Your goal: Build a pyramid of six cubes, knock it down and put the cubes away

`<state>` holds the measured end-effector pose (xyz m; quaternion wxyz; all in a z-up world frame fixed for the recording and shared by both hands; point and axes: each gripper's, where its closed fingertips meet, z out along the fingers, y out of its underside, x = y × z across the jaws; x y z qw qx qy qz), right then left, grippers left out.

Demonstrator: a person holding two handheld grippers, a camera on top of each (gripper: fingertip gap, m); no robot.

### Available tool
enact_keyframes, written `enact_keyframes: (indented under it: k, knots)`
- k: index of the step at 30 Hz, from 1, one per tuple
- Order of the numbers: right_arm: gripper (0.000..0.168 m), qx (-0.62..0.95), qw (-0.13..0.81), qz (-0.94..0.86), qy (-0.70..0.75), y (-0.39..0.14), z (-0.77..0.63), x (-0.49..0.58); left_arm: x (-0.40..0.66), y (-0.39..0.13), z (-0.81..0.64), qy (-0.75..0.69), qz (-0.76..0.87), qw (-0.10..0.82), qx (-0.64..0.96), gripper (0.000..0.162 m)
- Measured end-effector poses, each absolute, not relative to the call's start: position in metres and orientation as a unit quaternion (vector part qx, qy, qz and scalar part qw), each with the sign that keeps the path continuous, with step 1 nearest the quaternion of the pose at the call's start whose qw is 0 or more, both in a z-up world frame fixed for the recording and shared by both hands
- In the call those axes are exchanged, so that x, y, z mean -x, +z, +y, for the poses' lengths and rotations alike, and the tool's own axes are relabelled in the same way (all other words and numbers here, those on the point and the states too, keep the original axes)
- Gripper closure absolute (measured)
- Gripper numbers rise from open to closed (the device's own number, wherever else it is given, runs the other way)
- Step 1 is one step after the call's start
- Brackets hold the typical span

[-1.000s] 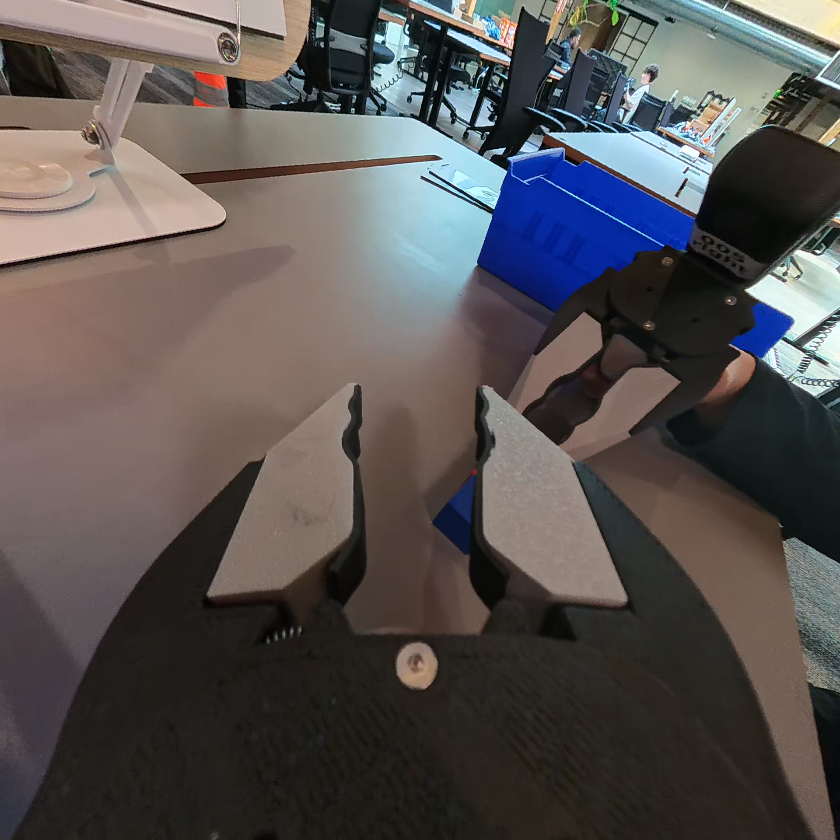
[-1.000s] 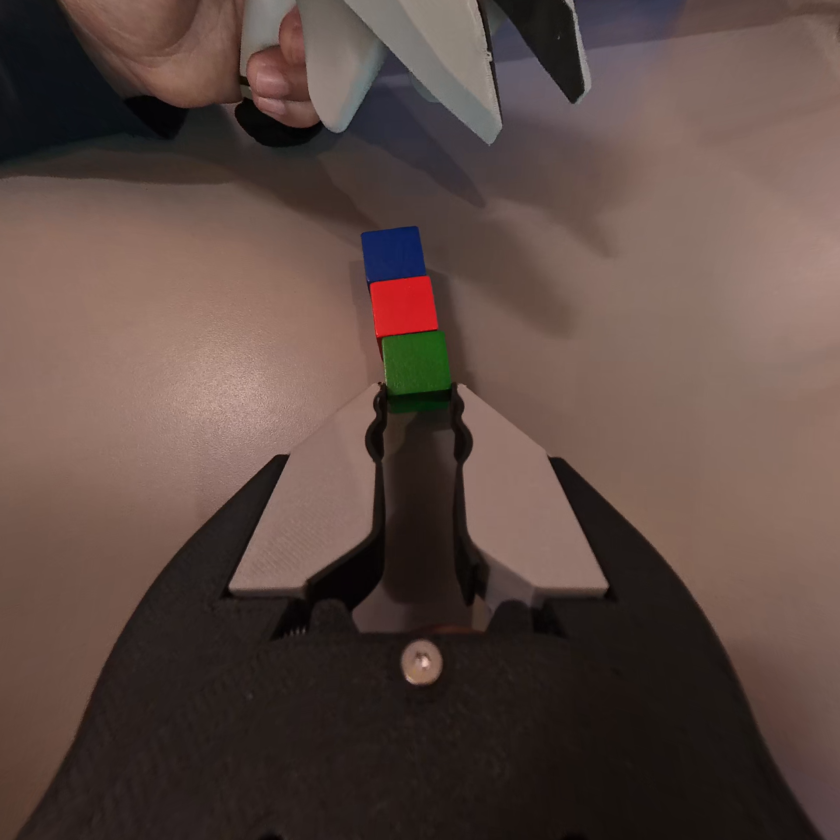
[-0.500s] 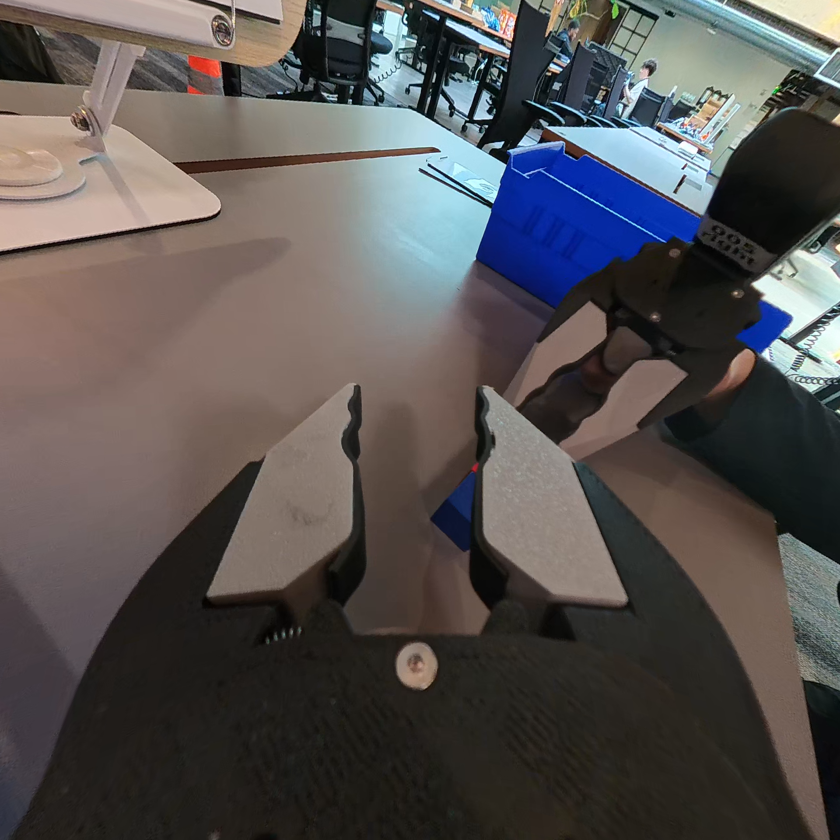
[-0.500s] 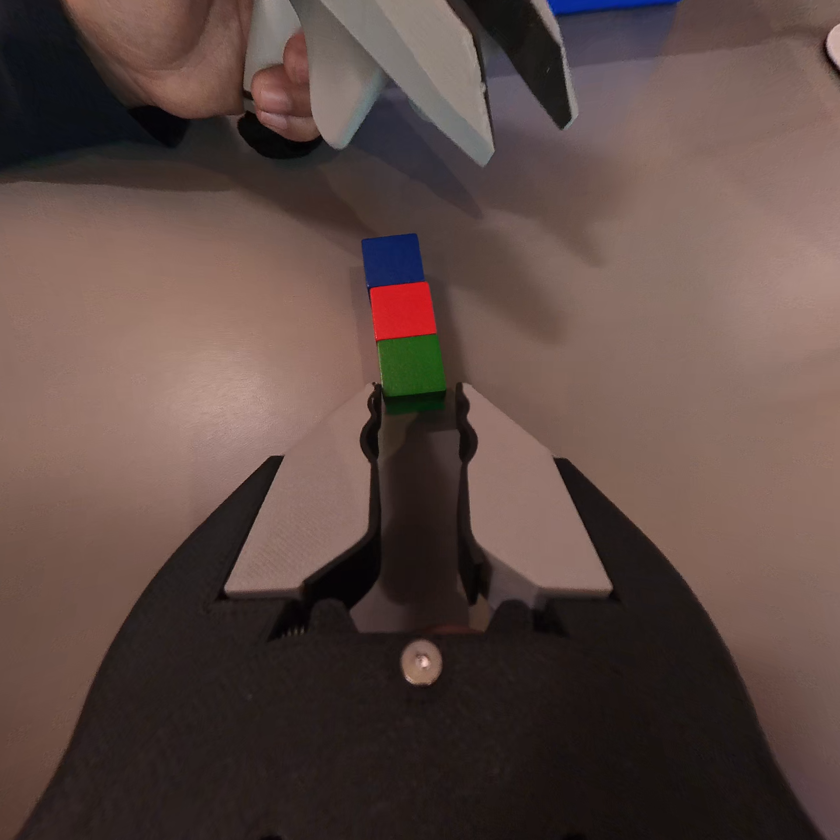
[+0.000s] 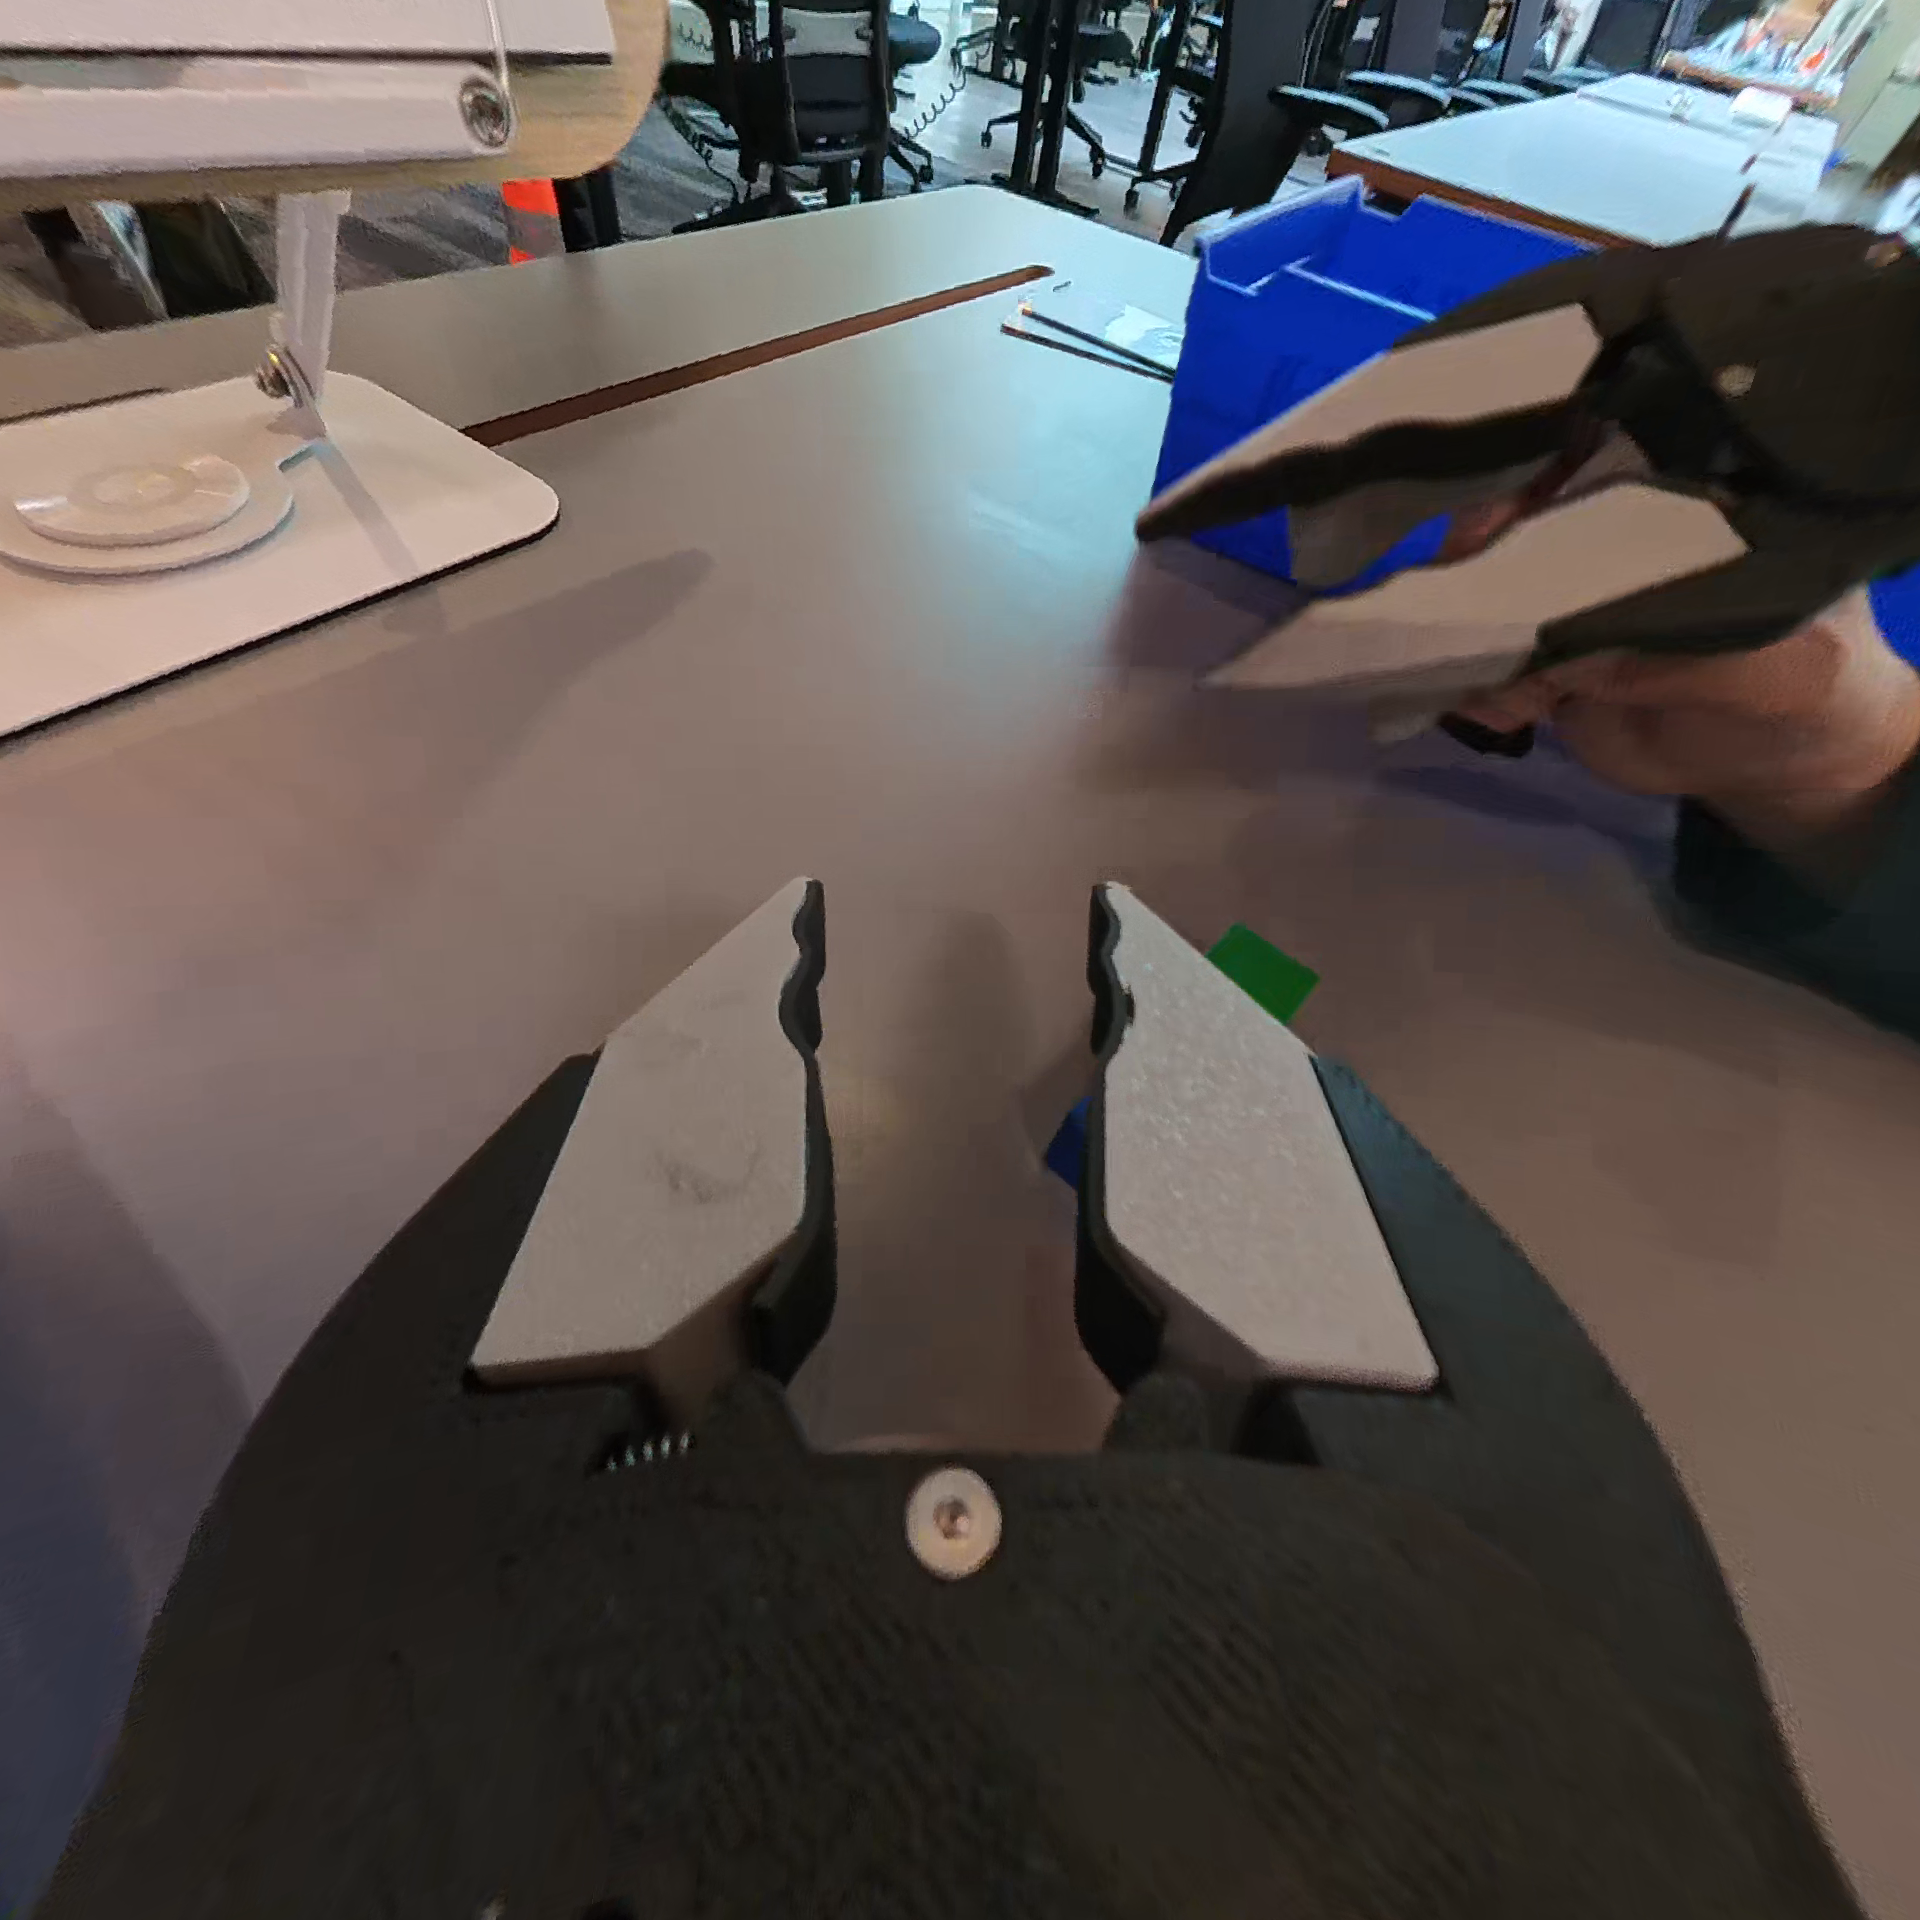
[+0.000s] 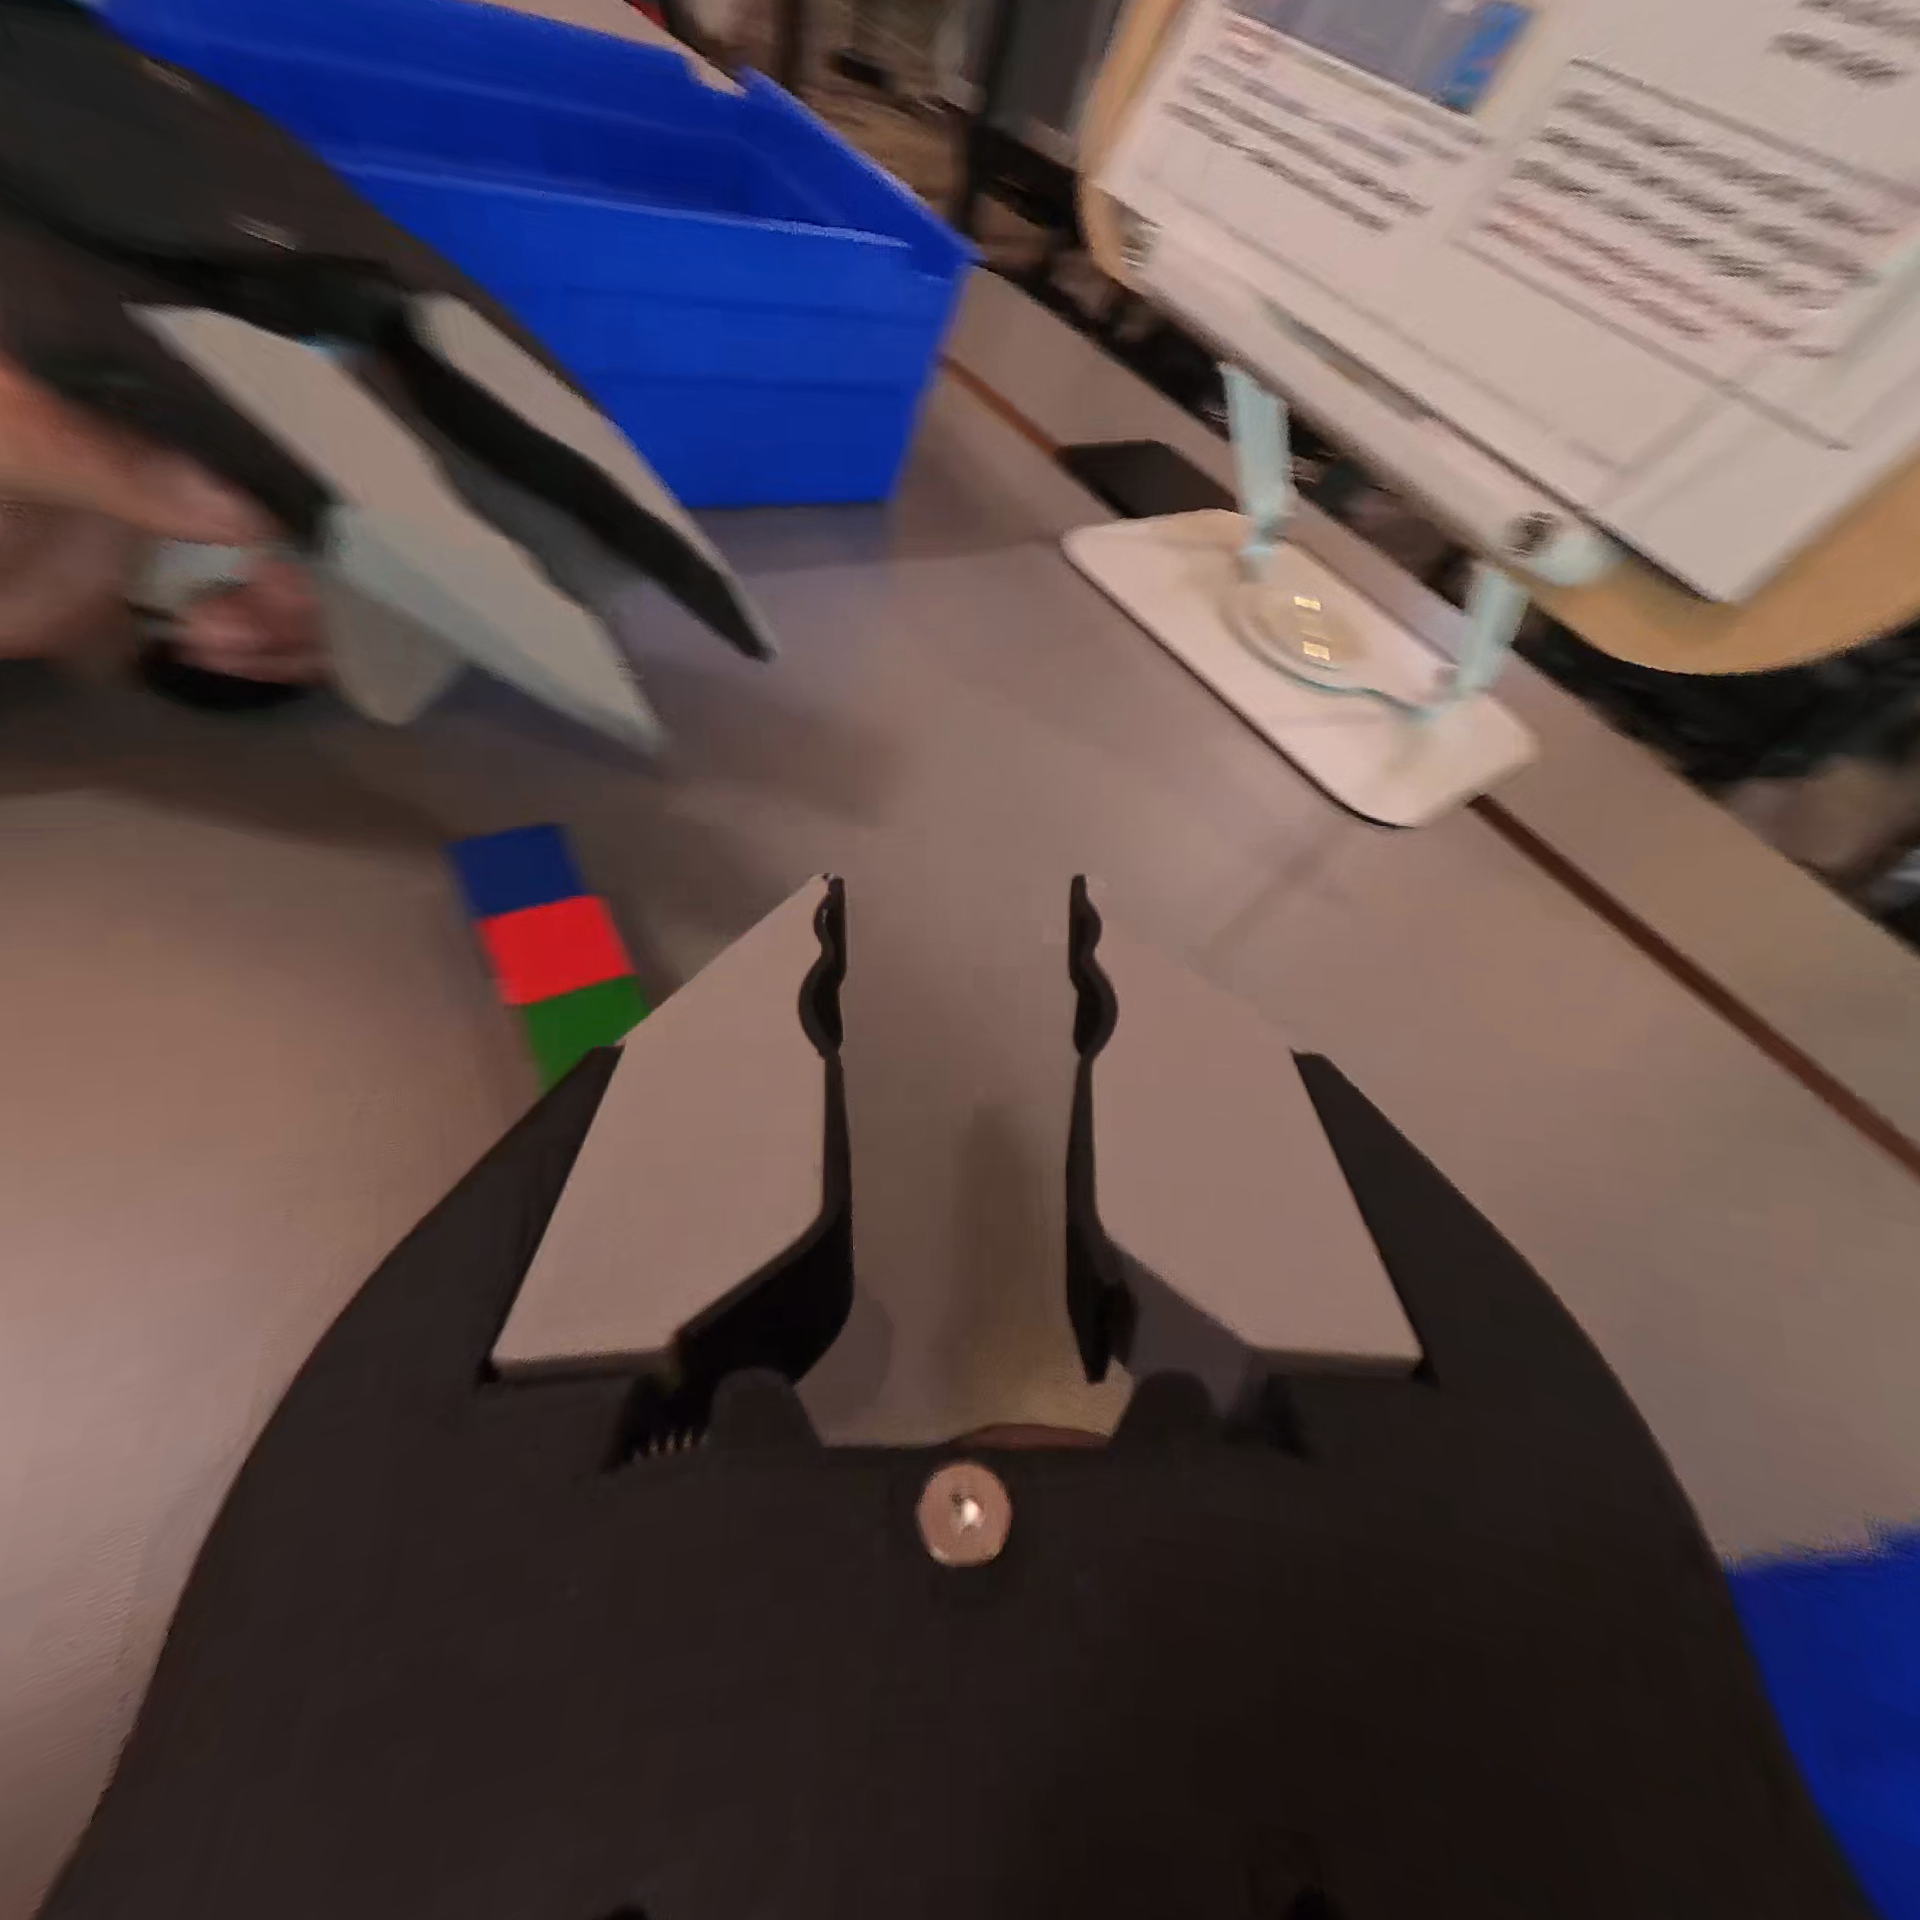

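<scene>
Three cubes lie in a touching row on the grey table: blue cube point(image 6: 516, 868), red cube point(image 6: 551, 948), green cube point(image 6: 582, 1023). My right gripper point(image 6: 951, 894) is open and empty, to the right of the row and apart from it. My left gripper point(image 5: 956, 909) is open and empty just above the table. In the left wrist view the green cube point(image 5: 1262, 968) peeks past my right finger and a sliver of the blue cube point(image 5: 1065, 1148) shows between the fingers. Each view shows the other gripper held in a hand: the right one point(image 5: 1195, 592) and the left one point(image 6: 707, 686).
A blue plastic bin point(image 5: 1278, 343) stands on the table beyond the cubes, also in the right wrist view point(image 6: 727, 301). A white stand with a flat base point(image 5: 260, 520) holds a printed sheet point(image 6: 1507, 197). Another blue patch point(image 6: 1829, 1704) shows at the lower right. Office chairs and desks lie behind.
My right gripper has let go of the green cube, opened wider, and swung up and to the right, away from the row. The left gripper shifted slightly; the green cube now shows in its view.
</scene>
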<state>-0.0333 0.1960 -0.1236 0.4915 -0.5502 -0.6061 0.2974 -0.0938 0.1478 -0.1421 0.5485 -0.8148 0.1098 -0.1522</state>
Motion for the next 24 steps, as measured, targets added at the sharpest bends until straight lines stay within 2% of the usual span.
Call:
enact_keyframes:
  k: [4, 8, 24]
  knots:
    - [0.127, 0.591, 0.502, -0.567, 0.277, -0.127, 0.218, 0.028, 0.084, -0.148, 0.144, -0.101, 0.158, 0.546, 0.817, 0.111]
    - [0.110, 0.639, 0.514, -0.521, 0.236, -0.134, 0.243, 0.020, 0.077, -0.145, 0.141, -0.085, 0.177, 0.556, 0.807, 0.112]
    - [0.119, 0.647, 0.548, -0.471, 0.244, -0.120, 0.248, 0.014, 0.101, -0.144, 0.146, -0.021, 0.131, 0.565, 0.814, 0.118]
